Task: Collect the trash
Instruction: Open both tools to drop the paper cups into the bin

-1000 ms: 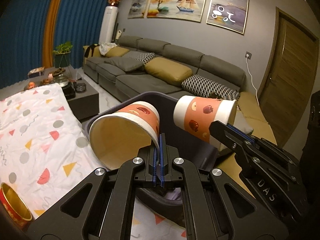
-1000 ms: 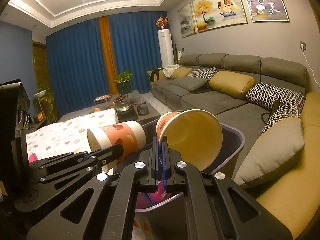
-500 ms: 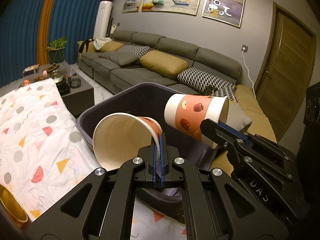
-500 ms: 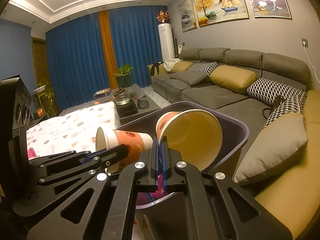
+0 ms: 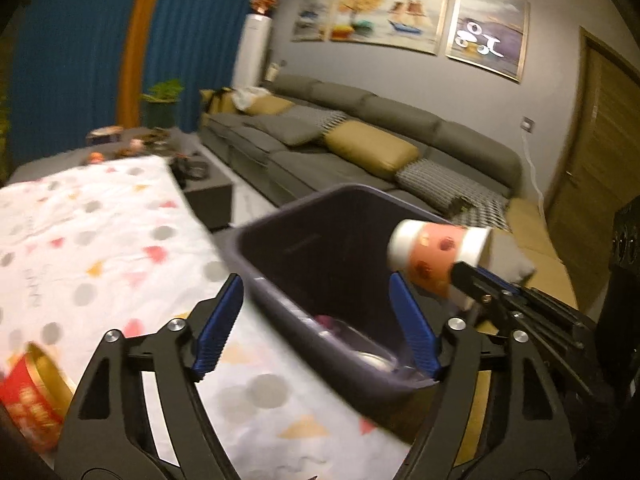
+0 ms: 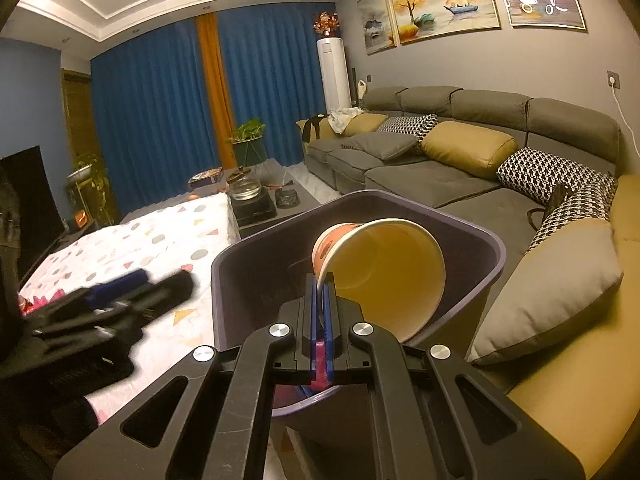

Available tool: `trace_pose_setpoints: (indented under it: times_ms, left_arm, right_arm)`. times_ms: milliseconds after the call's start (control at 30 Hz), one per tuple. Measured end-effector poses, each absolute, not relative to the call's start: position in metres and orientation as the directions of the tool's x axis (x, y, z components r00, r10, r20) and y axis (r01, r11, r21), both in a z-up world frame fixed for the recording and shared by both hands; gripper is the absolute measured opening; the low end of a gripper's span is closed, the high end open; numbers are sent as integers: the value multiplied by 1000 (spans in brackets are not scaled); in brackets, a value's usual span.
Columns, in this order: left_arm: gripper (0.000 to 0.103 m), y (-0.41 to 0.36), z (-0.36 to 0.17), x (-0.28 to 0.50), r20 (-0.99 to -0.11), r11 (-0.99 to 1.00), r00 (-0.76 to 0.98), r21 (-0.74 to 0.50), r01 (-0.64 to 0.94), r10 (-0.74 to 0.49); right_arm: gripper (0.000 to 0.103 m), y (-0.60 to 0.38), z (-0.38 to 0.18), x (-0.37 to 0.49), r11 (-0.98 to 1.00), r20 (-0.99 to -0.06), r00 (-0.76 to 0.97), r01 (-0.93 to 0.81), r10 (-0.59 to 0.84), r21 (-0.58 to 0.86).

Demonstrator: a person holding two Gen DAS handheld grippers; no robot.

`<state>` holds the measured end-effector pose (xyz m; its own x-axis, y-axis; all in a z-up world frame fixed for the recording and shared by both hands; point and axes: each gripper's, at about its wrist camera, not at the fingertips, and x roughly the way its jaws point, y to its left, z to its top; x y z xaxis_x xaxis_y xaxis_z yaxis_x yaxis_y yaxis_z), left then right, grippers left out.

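Dim warm light; left view motion-blurred, fisheye-warped.

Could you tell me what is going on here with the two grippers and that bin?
A person is collecting trash with two handheld grippers. The right gripper is shut on the rim of a paper cup, holding it tilted over the open purple bin. The left gripper is open and holds nothing. A red and gold tin sits on the patterned tablecloth.
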<state>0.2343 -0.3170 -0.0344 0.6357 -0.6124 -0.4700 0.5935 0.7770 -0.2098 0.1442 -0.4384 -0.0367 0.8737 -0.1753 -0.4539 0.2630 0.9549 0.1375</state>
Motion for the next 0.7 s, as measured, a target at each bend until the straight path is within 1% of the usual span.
trace_pose_setpoints:
  times_ms: [133, 233, 300, 400, 433, 533, 567, 600, 667, 700]
  left_arm:
    - [86, -290, -23, 224, -444, 836, 716, -180, 518, -539]
    - [94, -265, -13, 212, -420, 864, 757, -191, 466, -501]
    - [97, -250, -9, 205, -412, 878, 776, -194, 438, -478]
    - [97, -224, -8, 192, -399, 899, 805, -187, 397, -439]
    - [97, -216, -7, 188, -395, 907, 817, -183, 379, -421]
    - [97, -191, -7, 178, -391, 930, 844, -176, 324, -368]
    - [97, -184, -9, 175, -392, 935, 849, -173, 309, -353]
    - [97, -178, -9, 173, -394, 942, 856, -168, 291, -335]
    - [97, -160, -11, 167, -391, 953, 871, -161, 255, -299]
    - [97, -153, -12, 166, -392, 957, 874, -158, 242, -286]
  right_arm:
    - [4, -437, -39, 148, 955, -458, 873, 260, -170, 140]
    - [4, -436, -40, 151, 956, -461, 871, 259, -168, 140]
    - [5, -435, -42, 152, 958, -467, 868, 256, -168, 132]
    - [7, -433, -44, 154, 957, -477, 861, 264, -175, 125]
    - [12, -433, -44, 155, 956, -479, 860, 264, -174, 127]
    - [36, -429, -42, 151, 952, -469, 862, 279, -192, 124]
    - [40, -426, -41, 148, 952, -462, 866, 279, -192, 125]
    - [42, -423, -40, 146, 952, -457, 868, 277, -192, 127]
    - [49, -414, -36, 140, 956, -446, 877, 261, -178, 134]
    - [52, -410, -35, 138, 958, -441, 881, 254, -172, 134]
